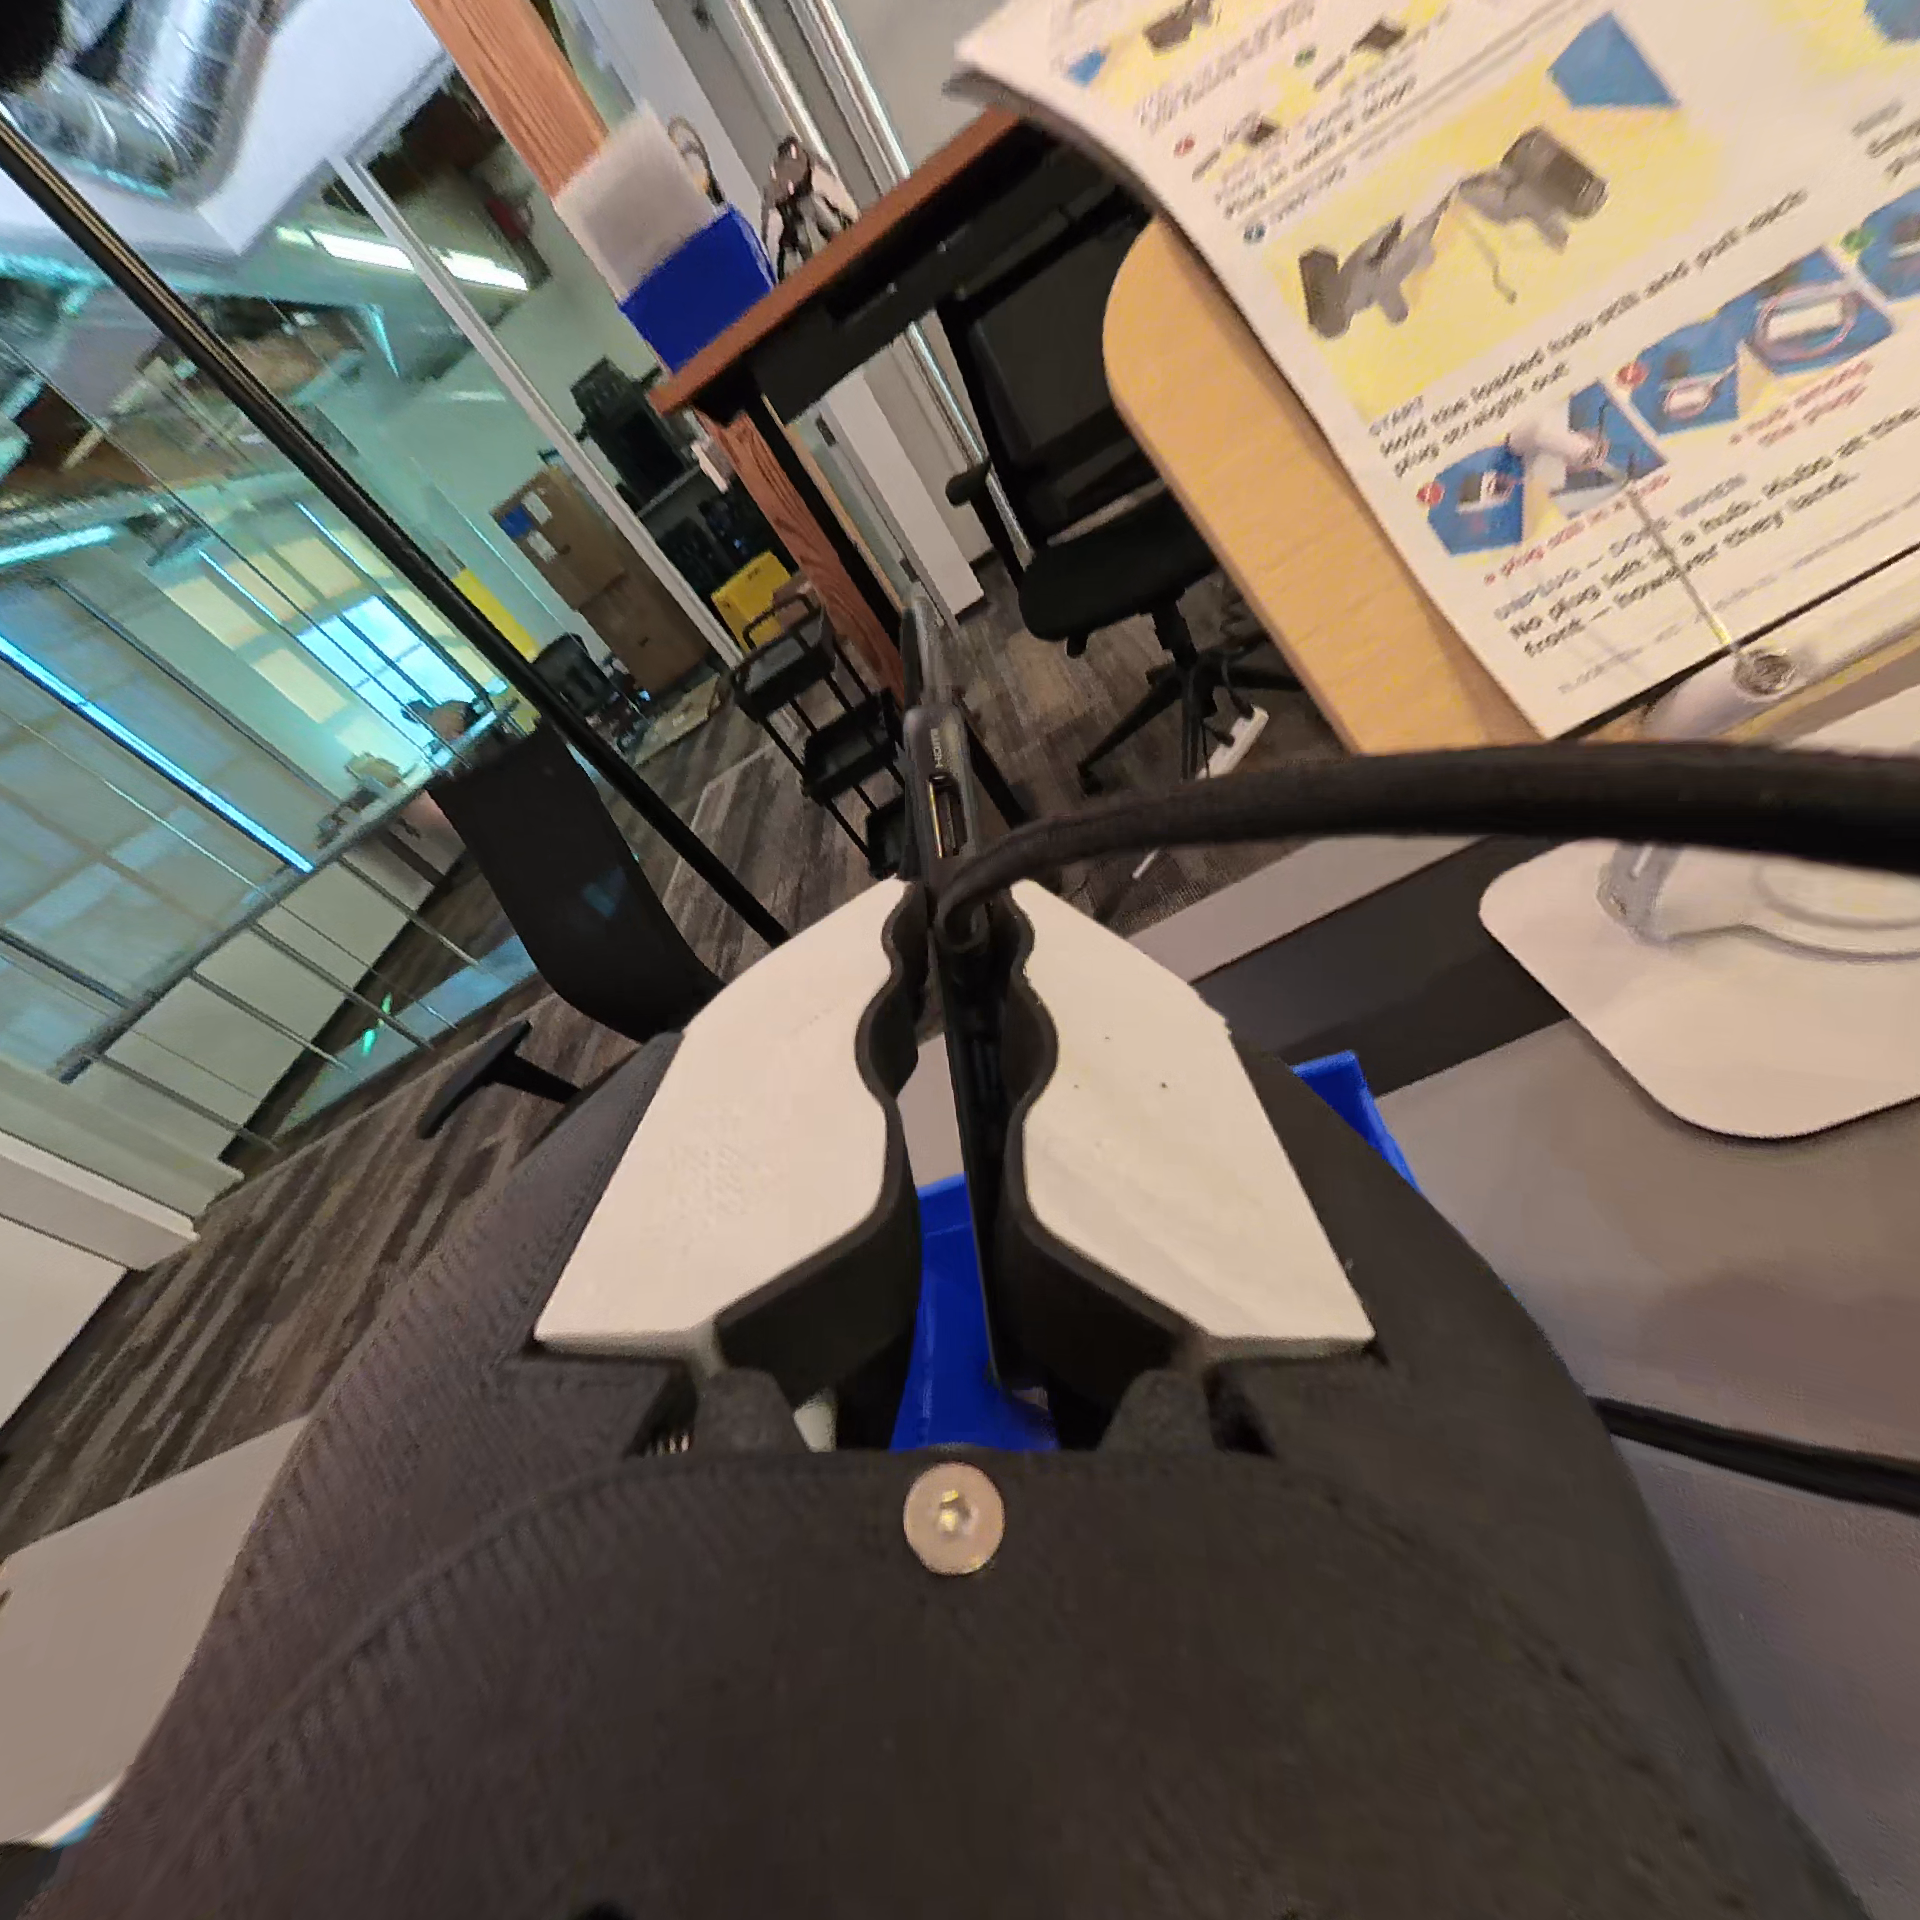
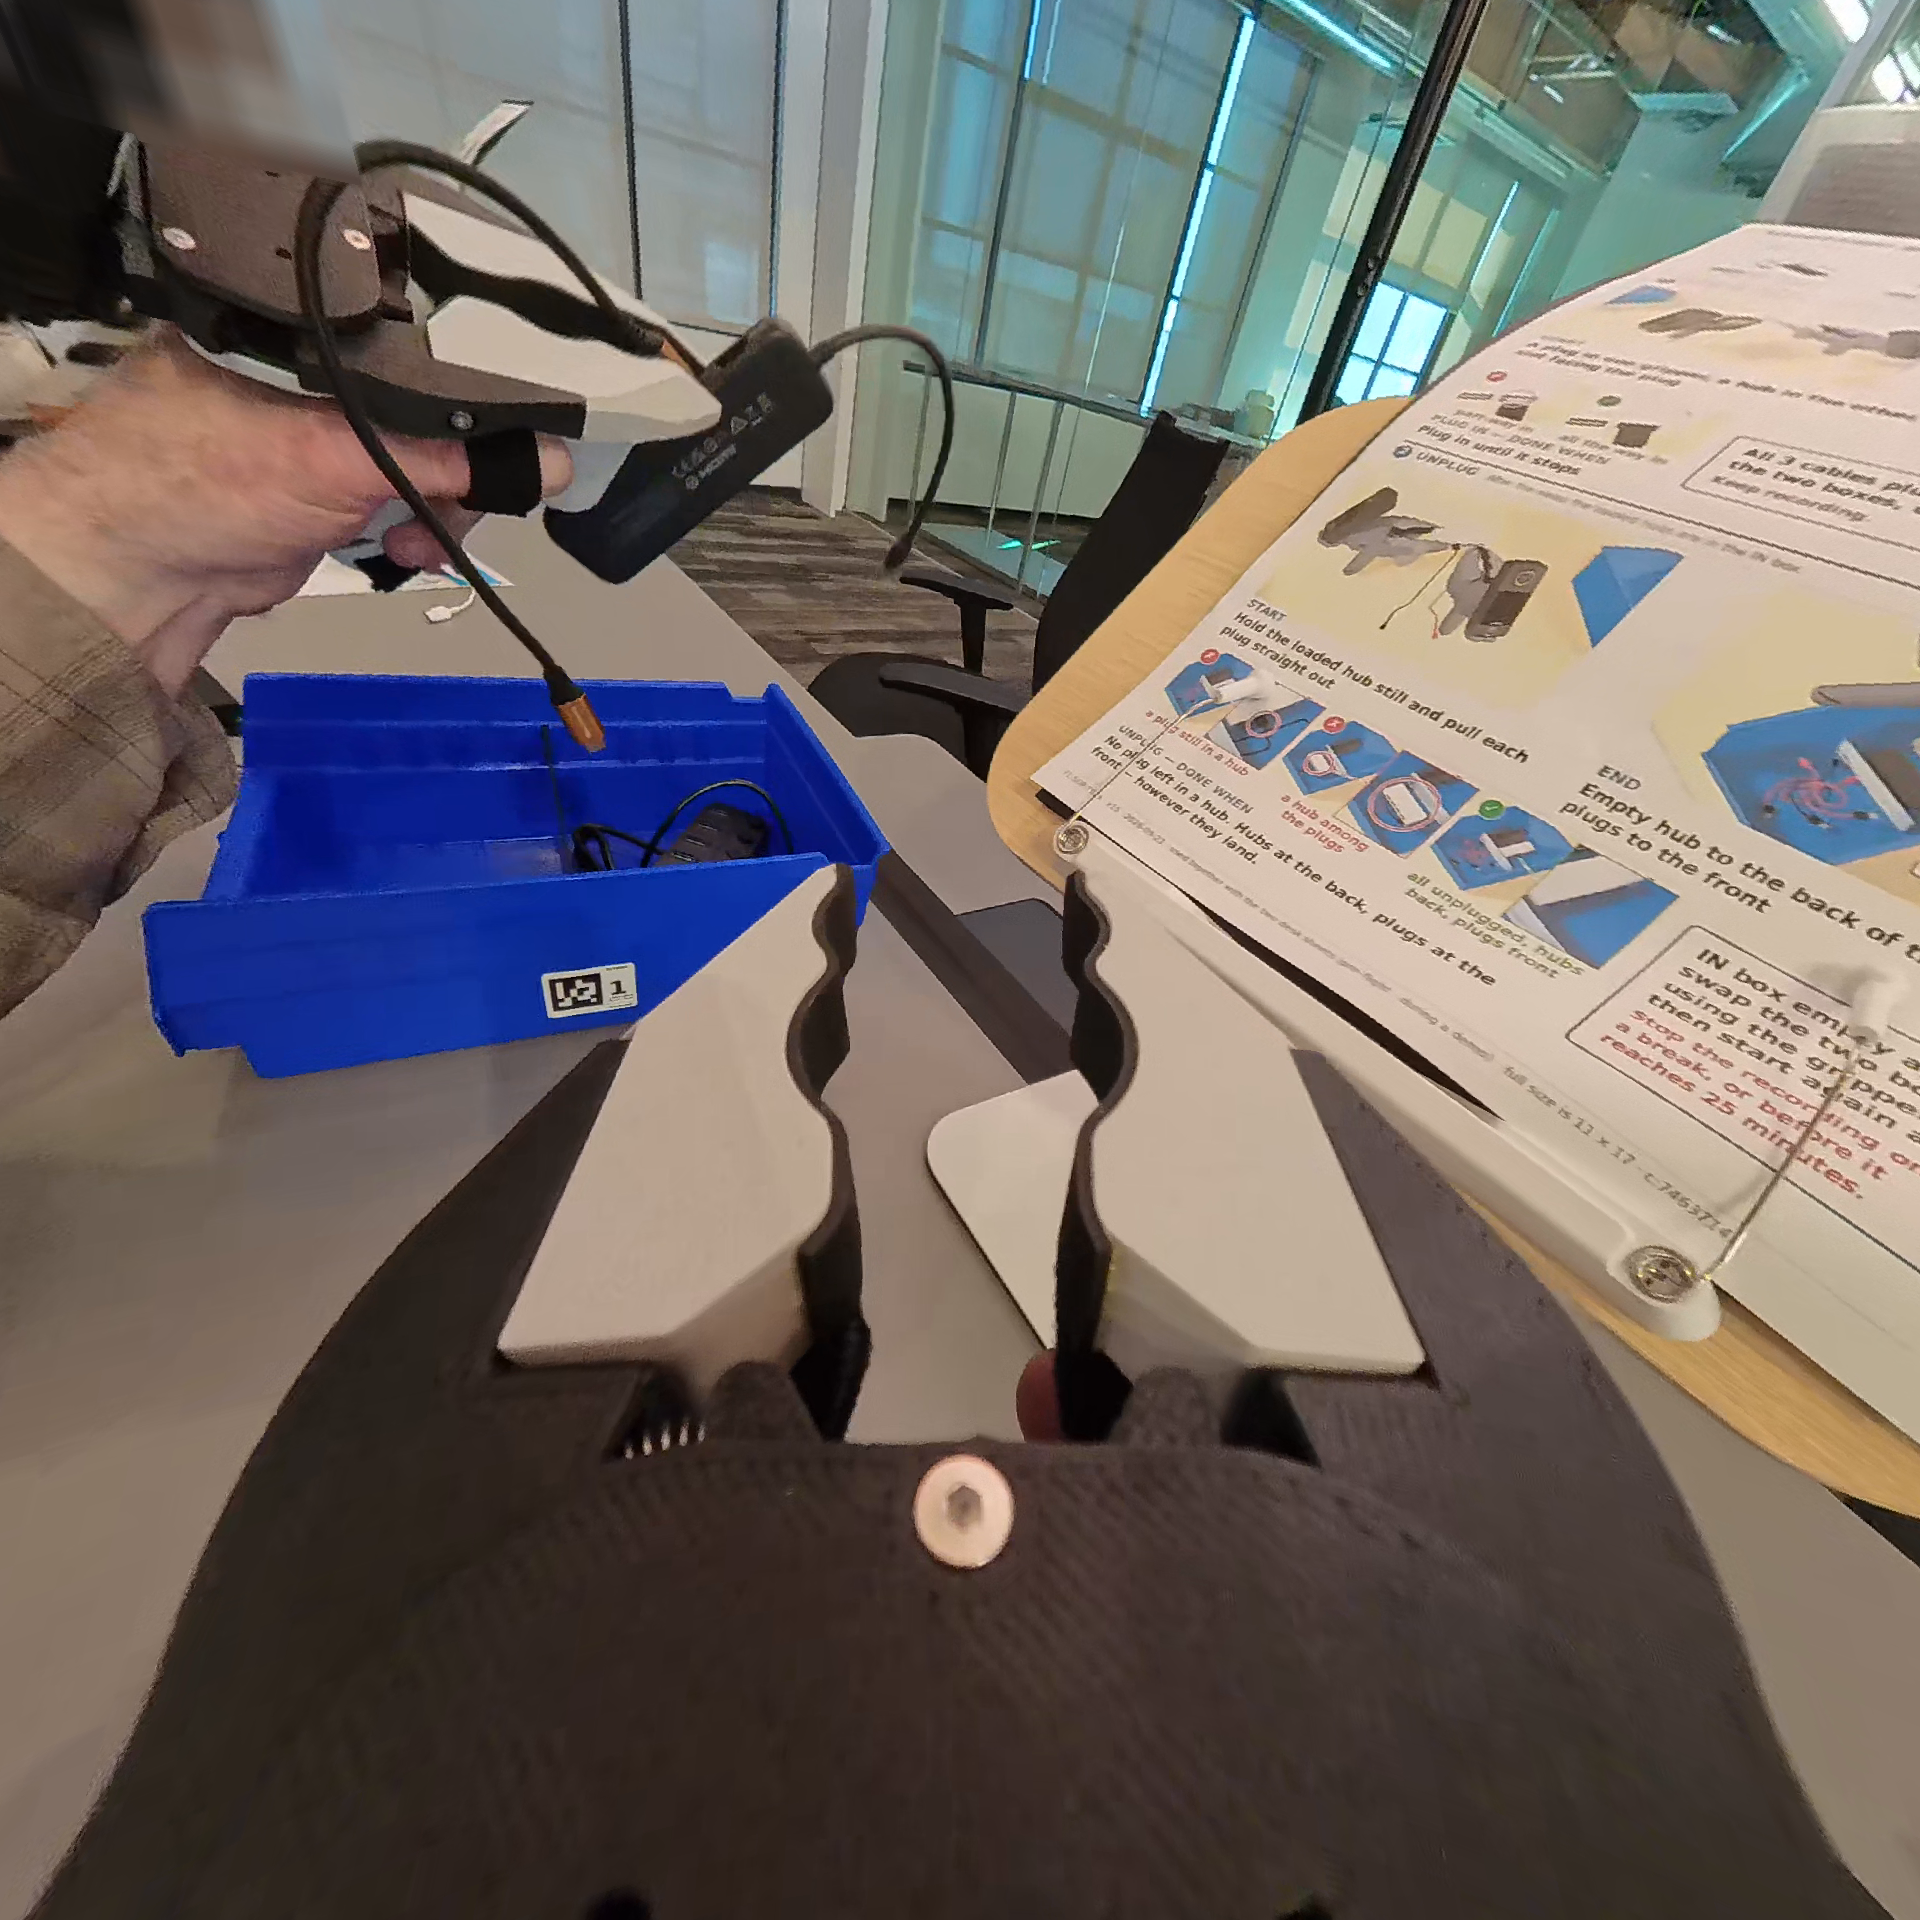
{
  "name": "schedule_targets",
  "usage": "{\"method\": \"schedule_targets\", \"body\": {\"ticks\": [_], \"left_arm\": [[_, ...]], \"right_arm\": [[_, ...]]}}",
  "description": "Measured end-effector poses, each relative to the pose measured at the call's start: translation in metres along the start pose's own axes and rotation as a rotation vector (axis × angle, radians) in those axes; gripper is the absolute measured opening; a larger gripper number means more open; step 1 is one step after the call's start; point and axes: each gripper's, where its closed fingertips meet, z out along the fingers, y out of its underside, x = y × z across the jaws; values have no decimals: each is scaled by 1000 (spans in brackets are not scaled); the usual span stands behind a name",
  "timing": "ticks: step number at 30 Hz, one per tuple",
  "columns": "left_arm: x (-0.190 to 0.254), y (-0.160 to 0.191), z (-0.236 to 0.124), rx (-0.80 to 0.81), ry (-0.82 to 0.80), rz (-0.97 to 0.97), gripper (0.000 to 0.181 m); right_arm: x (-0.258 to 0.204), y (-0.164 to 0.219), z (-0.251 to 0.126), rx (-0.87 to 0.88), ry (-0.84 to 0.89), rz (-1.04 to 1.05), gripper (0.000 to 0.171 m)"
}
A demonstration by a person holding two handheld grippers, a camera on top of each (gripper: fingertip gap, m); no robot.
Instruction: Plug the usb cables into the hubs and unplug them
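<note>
My left gripper (image 2: 665, 416) is clamped on the slim black plastic usb hub (image 2: 696, 468), held in the air above the blue plastic bin (image 2: 343, 935). Right gripper (image 2: 961, 904) is wide open w/ nothing in it. Hub prob light, rigid, bit slick; I'd grab the dangling black cable w/ copper plug (image 2: 577, 717) by the stiff plug shell, not the floppy cord.

Each gripper is showing the same build: a wide black body with a ribbed, printed-looking surface and one round silver screw at the middle. On the right gripper (image 2: 961, 914) two light grey, wedge-shaped fingers (image 2: 696, 1132) are carrying black wavy pads on their inner edges, and a small coil spring is showing at the base of the left finger. The left gripper (image 1: 956, 914) is having the same grey fingers (image 1: 758, 1153) with black scalloped liners. In the right wrist view small screws are dotting its black side. The person's hand (image 2: 208, 520) is wearing a black band on one finger, and a brown plaid sleeve (image 2: 73, 769) is covering the forearm.
</note>
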Motion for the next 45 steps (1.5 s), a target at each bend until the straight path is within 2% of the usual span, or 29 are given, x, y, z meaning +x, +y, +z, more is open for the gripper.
{"method": "schedule_targets", "body": {"ticks": [10,18,24,28,32,38,42,45], "left_arm": [[30,-56,-18,160,23,60,12],[82,-104,-36,304,103,115,12],[133,-132,-47,405,178,158,12],[166,-142,-49,453,203,197,11],[197,-148,-51,496,214,241,12],[236,-151,-57,552,227,307,12],[254,-150,-60,576,224,374,11],[266,-149,-60,577,239,396,11]], "right_arm": [[-3,-12,-2,50,4,-1,39],[2,-40,-15,169,23,77,44],[14,-63,-31,286,29,245,47],[22,-74,-43,370,-28,409,55],[29,-70,-42,354,-33,477,66],[41,-56,-37,346,-16,622,66],[45,-52,-37,343,10,619,63],[44,-56,-39,375,-32,668,59]]}}
